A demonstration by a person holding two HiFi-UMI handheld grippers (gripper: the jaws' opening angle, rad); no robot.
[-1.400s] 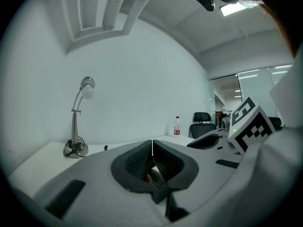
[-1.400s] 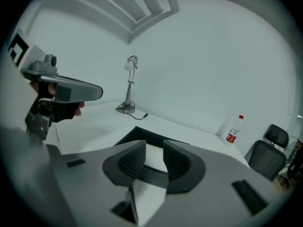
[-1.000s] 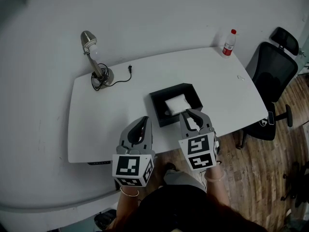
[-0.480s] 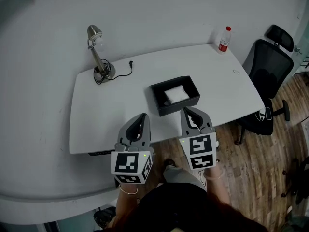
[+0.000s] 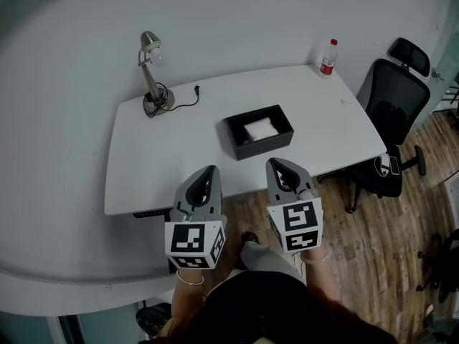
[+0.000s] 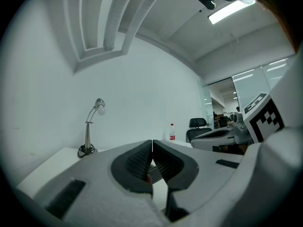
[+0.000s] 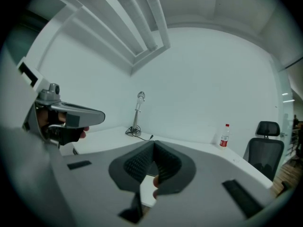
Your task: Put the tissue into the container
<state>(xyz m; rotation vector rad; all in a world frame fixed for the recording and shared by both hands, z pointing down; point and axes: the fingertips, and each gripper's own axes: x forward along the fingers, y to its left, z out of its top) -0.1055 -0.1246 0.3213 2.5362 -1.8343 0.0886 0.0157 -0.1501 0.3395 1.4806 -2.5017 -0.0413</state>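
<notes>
A white tissue [image 5: 259, 129] lies inside the black container [image 5: 237, 143] in the middle of the white table [image 5: 143, 178], as the head view shows. Both grippers are held back over the floor, in front of the table's near edge and apart from the container. My left gripper [image 5: 209, 171] is shut with nothing in it; in its own view the left gripper [image 6: 152, 143] shows its jaws meeting at the tip. My right gripper [image 5: 277, 165] is shut and empty too, and in the right gripper view my right gripper [image 7: 153, 144] has its pads touching.
A desk lamp [image 5: 153, 77] with its cable stands at the table's far left corner. A plastic bottle with a red cap [image 5: 327, 57] stands at the far right corner. A black office chair [image 5: 391, 113] sits to the right on the wooden floor.
The right gripper's jaws have closed, empty. Both grippers have drawn back from the table, so the container with the tissue now lies farther ahead of them.
</notes>
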